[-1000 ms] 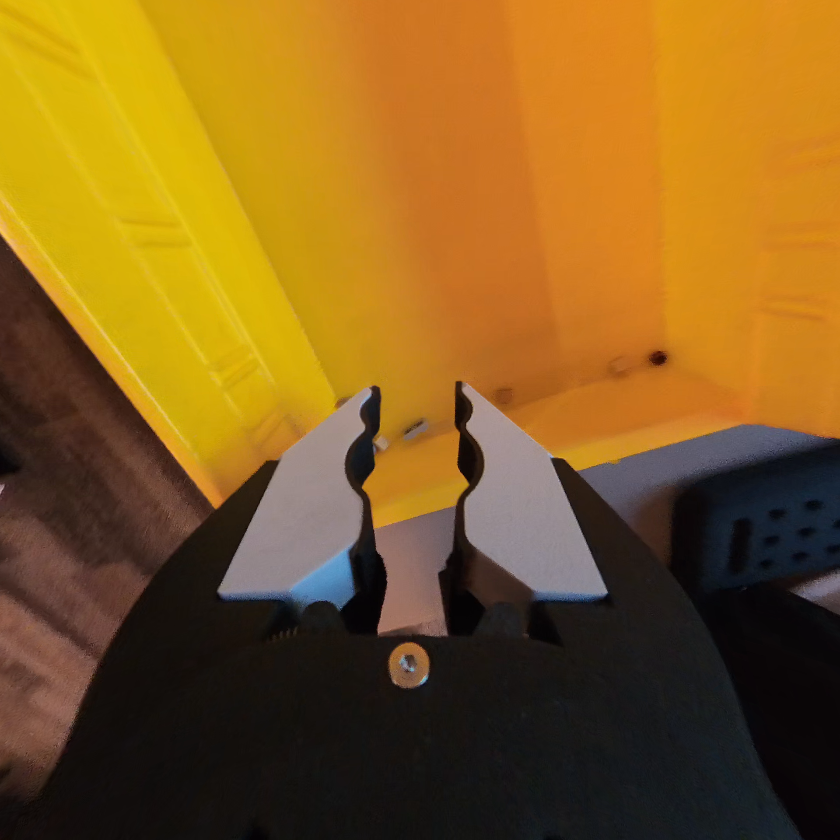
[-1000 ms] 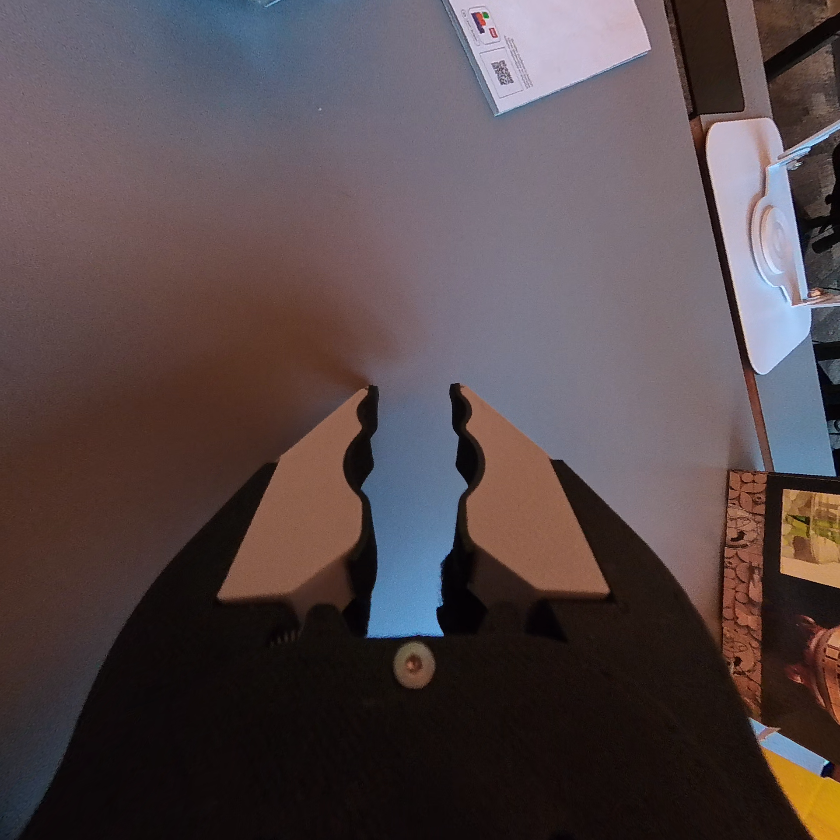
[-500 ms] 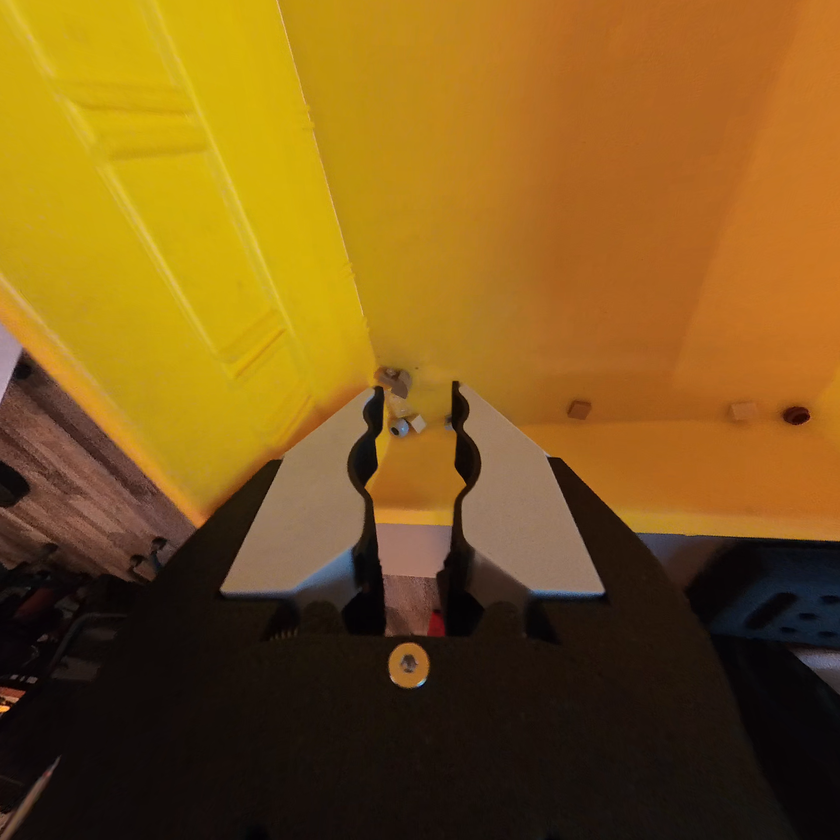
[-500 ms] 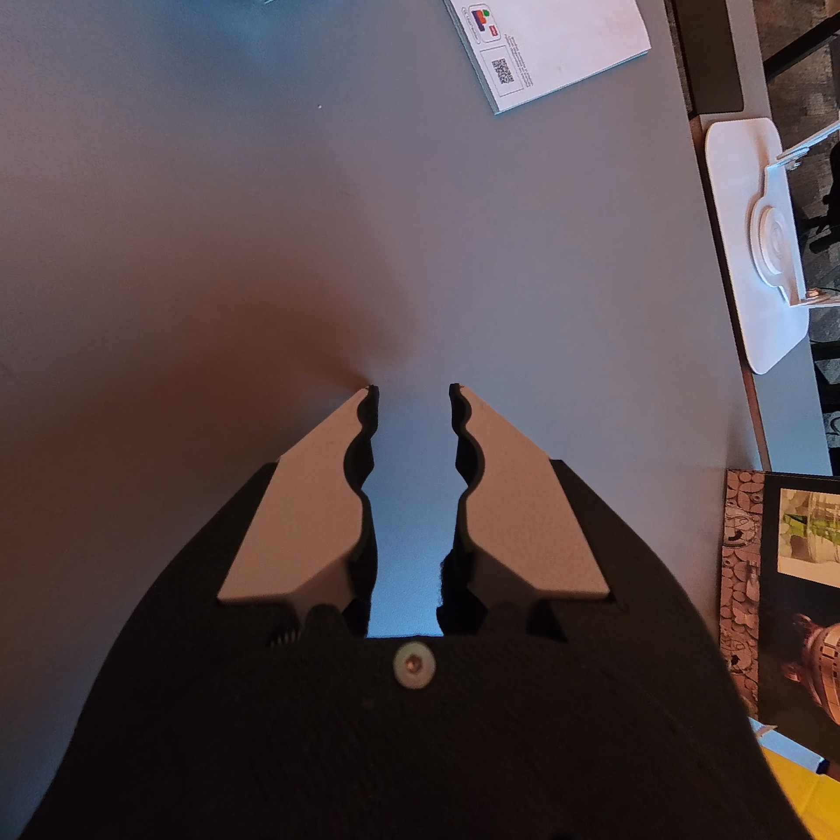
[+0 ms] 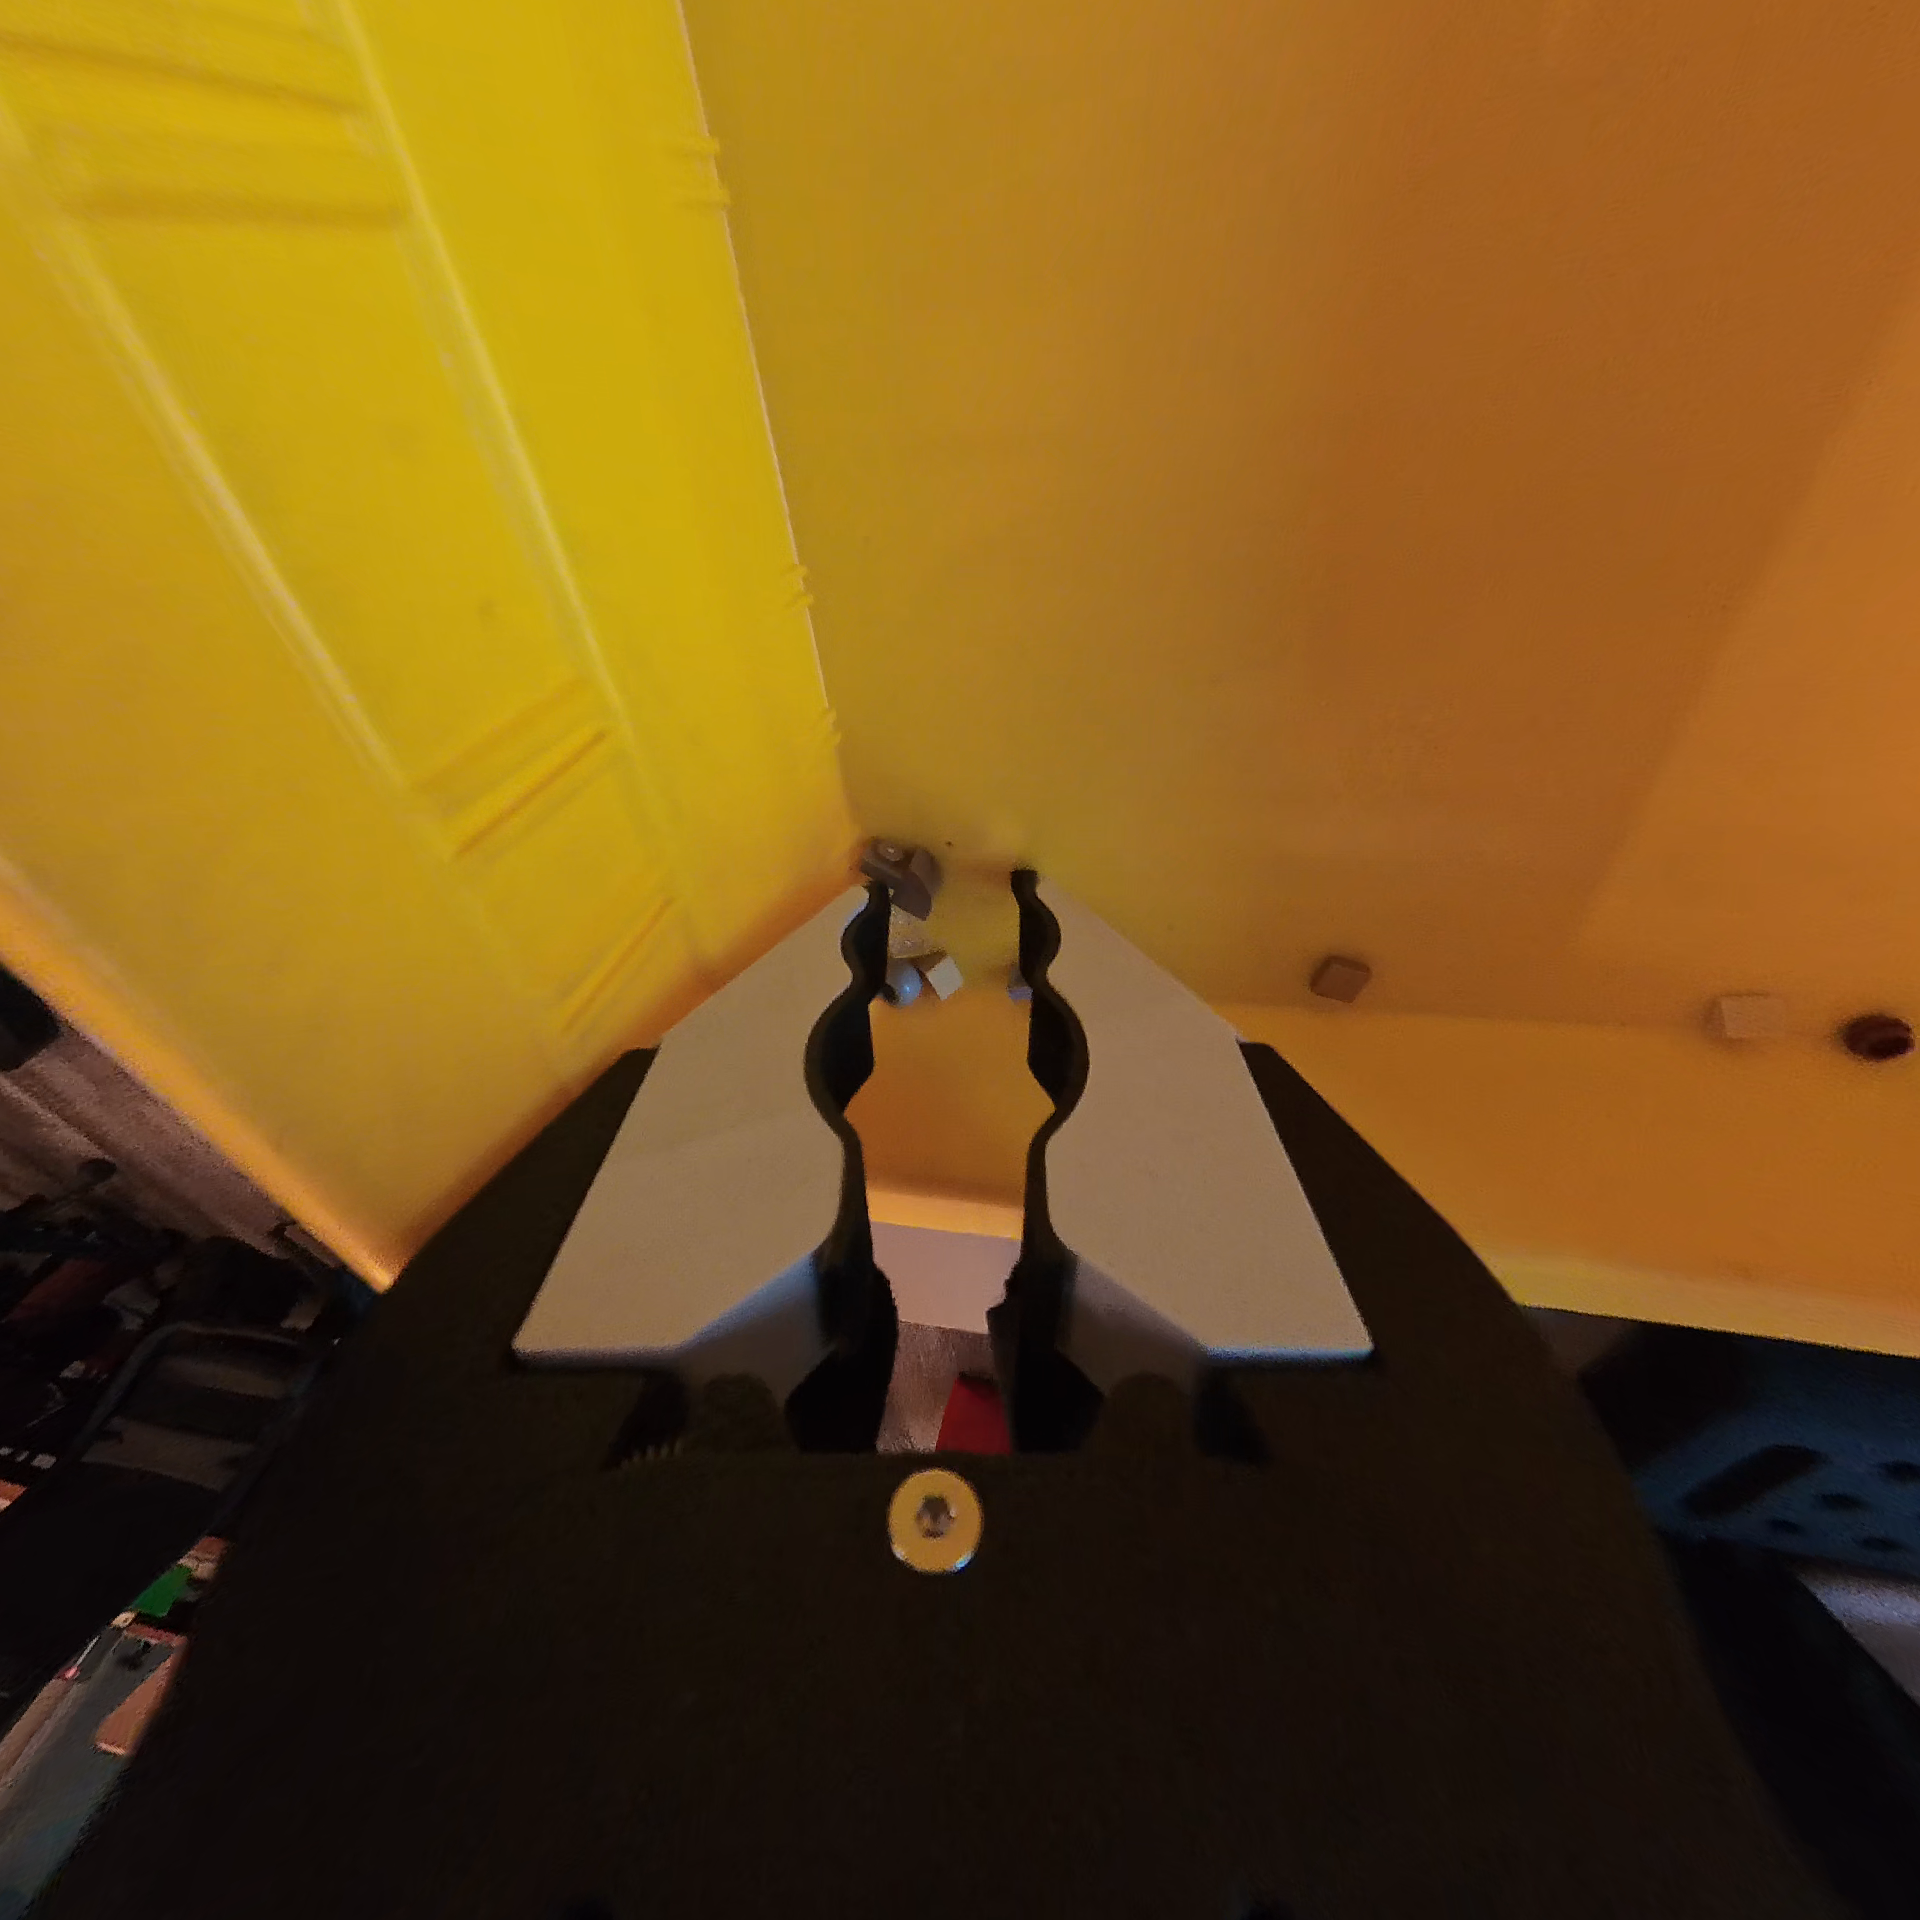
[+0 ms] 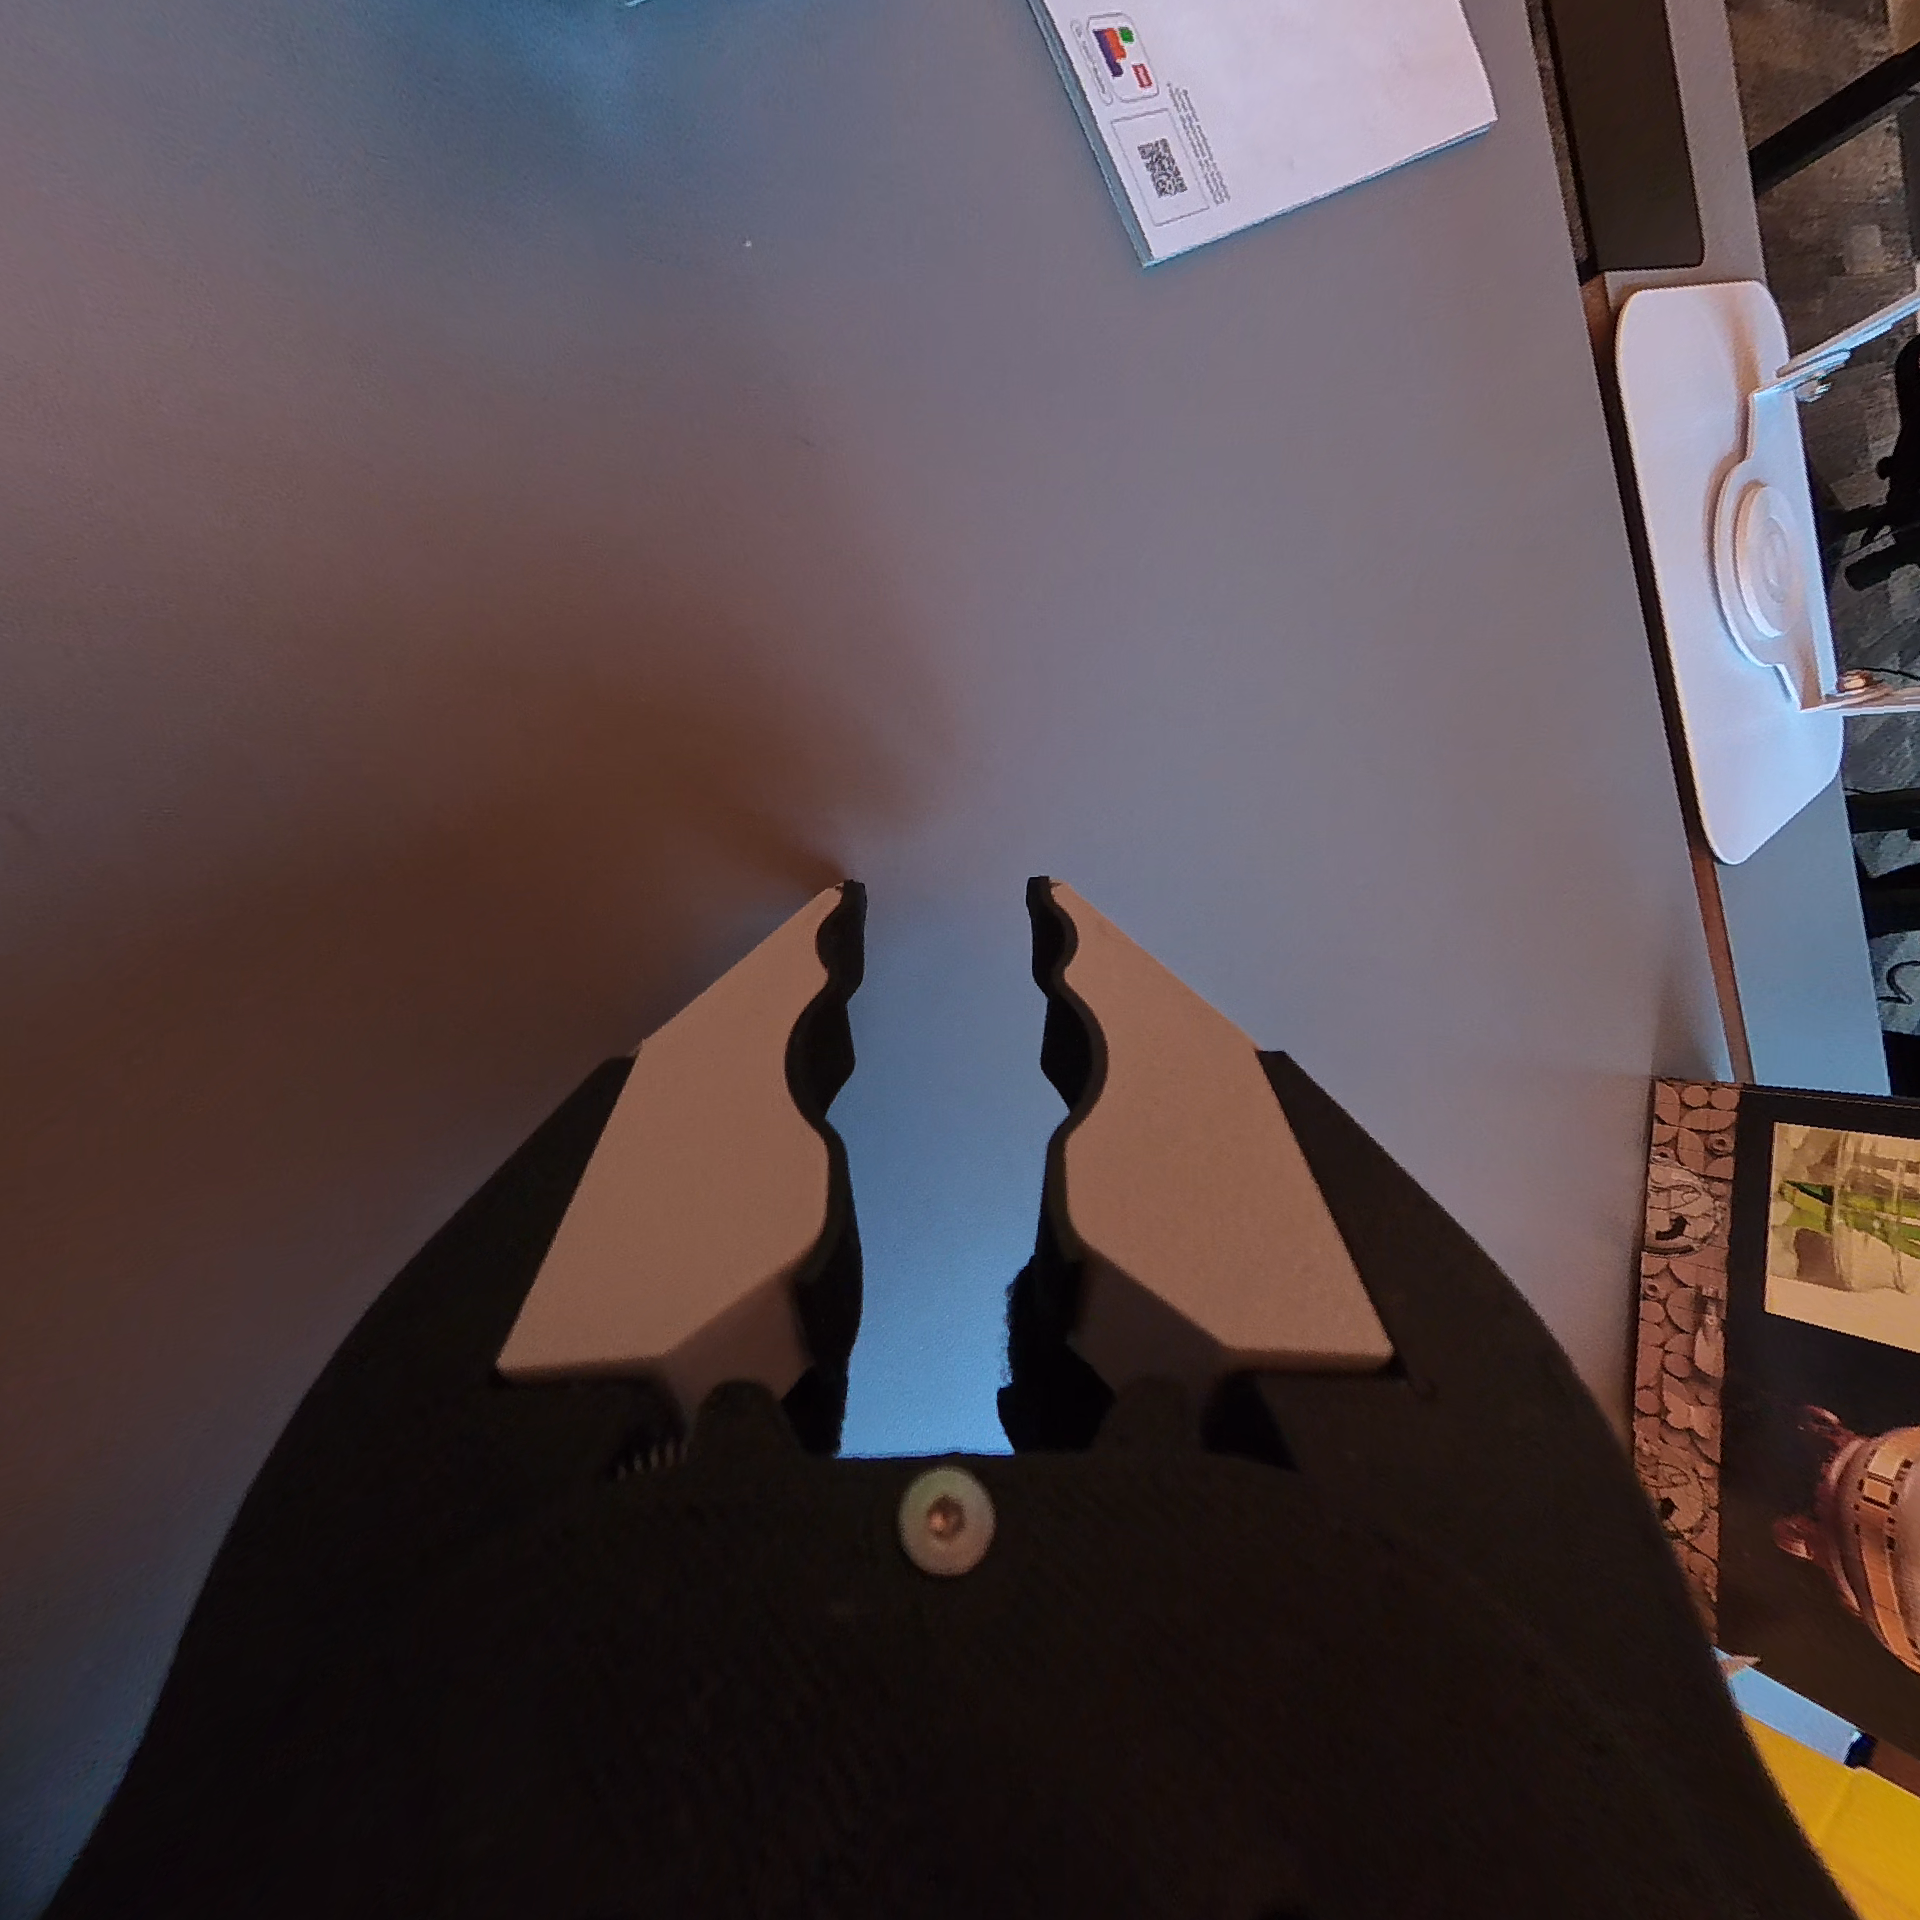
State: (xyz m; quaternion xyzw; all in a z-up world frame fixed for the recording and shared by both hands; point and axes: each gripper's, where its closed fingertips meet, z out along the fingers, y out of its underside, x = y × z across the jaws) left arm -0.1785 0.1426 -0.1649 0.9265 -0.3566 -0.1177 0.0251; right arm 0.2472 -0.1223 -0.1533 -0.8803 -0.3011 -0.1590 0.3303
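While parted, left gripper (image 5: 948, 883) nears (apparently) small pieces (image 5: 914, 971) in bin corner.

Left claw (image 5: 948, 883) open, tips inside yellow bin (image 5: 1247, 416) corner, beside small grey pieces (image 5: 914, 935) (tiny, blurred).

Left gripper (image 5: 943, 883) and right gripper (image 6: 943, 885) both gape, empty.

Left gripper (image 5: 948, 883) inside a yellow bin (image 5: 1247, 416)

Jaws apart, tips in the bin's corner, with small grey pieces (image 5: 914, 971) lying between and just ahead of them.
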